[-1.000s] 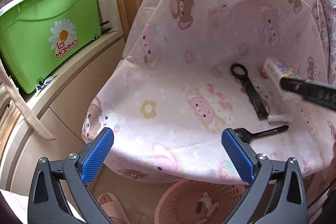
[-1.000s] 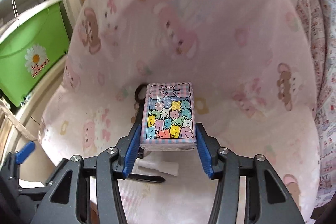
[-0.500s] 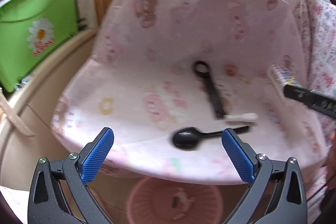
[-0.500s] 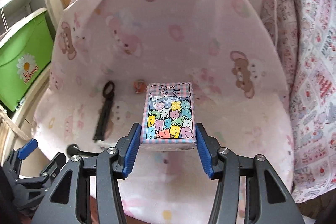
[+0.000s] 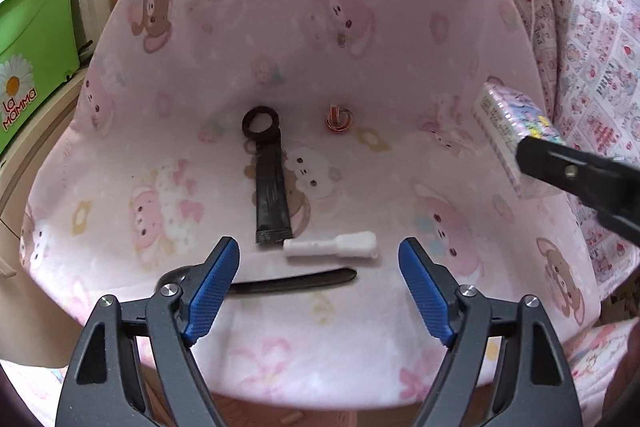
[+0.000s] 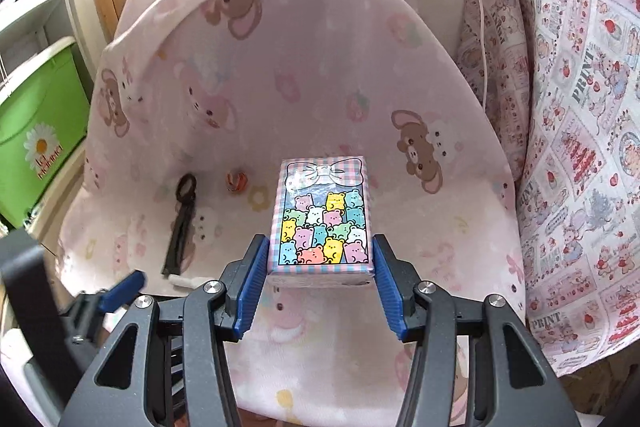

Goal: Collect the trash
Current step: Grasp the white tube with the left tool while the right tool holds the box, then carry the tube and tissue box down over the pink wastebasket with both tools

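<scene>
Nearer now — black spoon [image 5: 296, 281], bowel perhaps half-hidden

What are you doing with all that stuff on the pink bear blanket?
Picking up trash. The right gripper holds a tissue pack with colorful bears on it. The left gripper is closing over a black plastic spoon and a small white tube, not touching them yet. A black flattened tube and a small red wrapper lie on the blanket.

Green daisy-marked bin [image 5: 32, 59] at left — patchwork-print cloth [image 6: 580, 147] at right
</scene>
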